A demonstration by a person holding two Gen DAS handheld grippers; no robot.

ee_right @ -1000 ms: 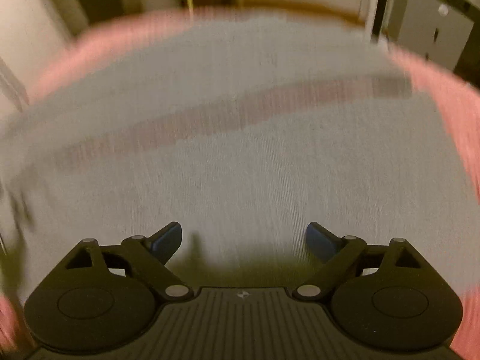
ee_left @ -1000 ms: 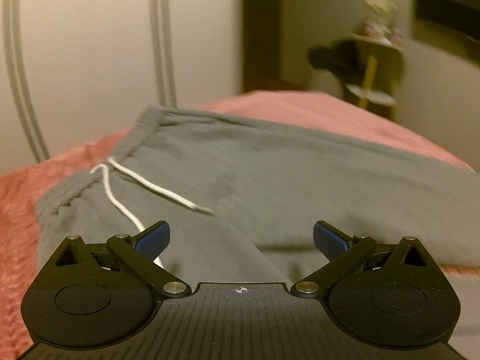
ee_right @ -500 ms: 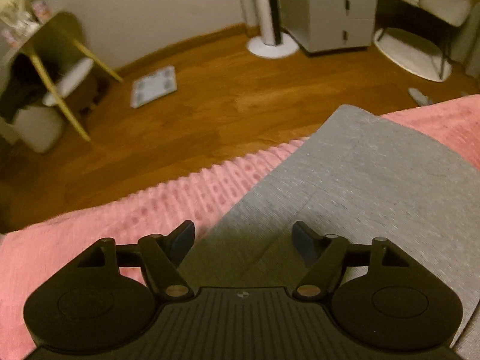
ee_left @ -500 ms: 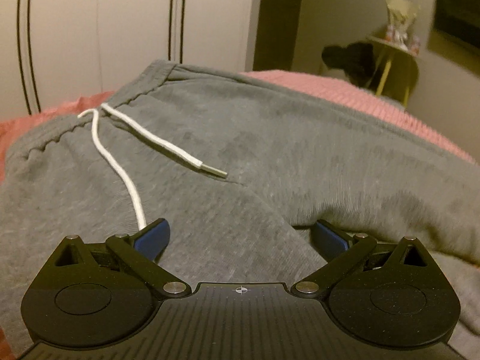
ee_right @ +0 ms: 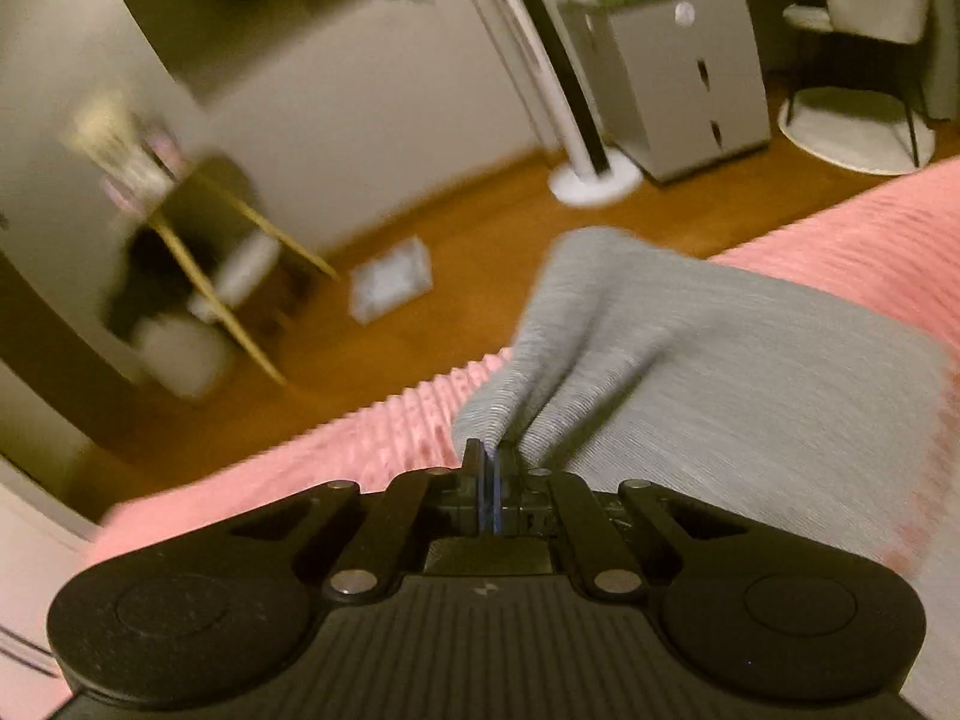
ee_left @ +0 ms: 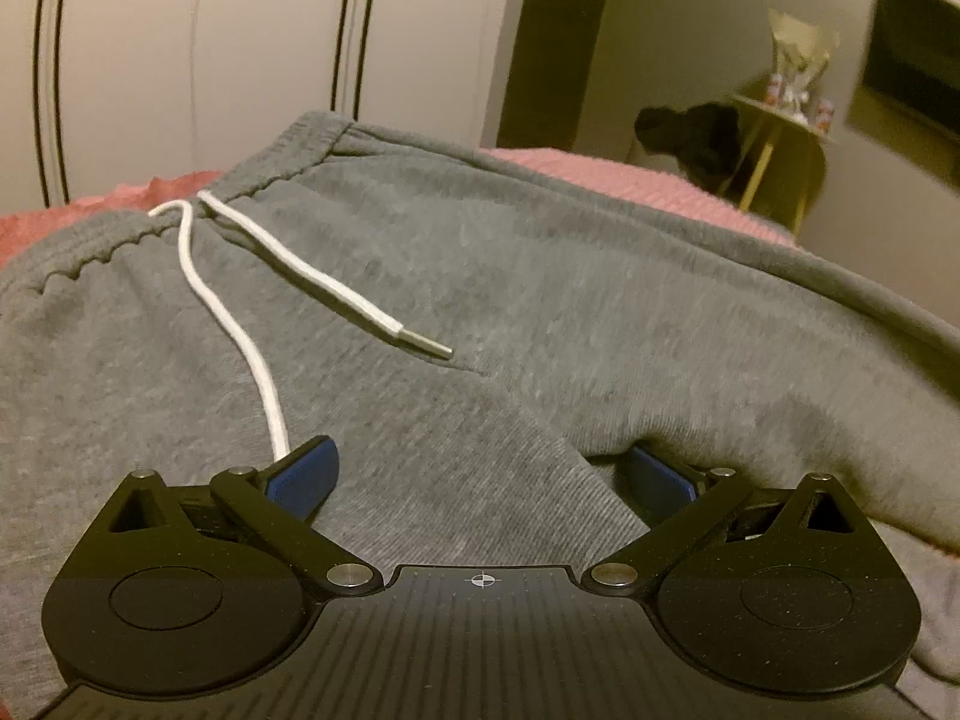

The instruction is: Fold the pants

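Note:
Grey sweatpants [ee_left: 540,276] lie on a pink bed cover [ee_left: 630,174], waistband at the far left with a white drawstring [ee_left: 240,336] lying across the front. My left gripper [ee_left: 477,480] is open and low over the crotch area; its right fingertip sits under a fold of the far leg. In the right wrist view my right gripper [ee_right: 491,462] is shut on the edge of a grey pant leg [ee_right: 690,372], which bunches up into a ridge from the jaws near the bed's edge.
The pink bed cover [ee_right: 336,462] ends at a wooden floor [ee_right: 456,264]. Beyond stand a yellow-legged side table [ee_right: 198,240], a white fan base [ee_right: 594,180], a grey cabinet [ee_right: 672,72] and a white chair [ee_right: 864,60]. A white wardrobe [ee_left: 180,60] stands behind the bed.
My right gripper has closed on the pant leg edge and pulled it up into a ridge. My left gripper has pushed forward and lower, its right fingertip now under the fold.

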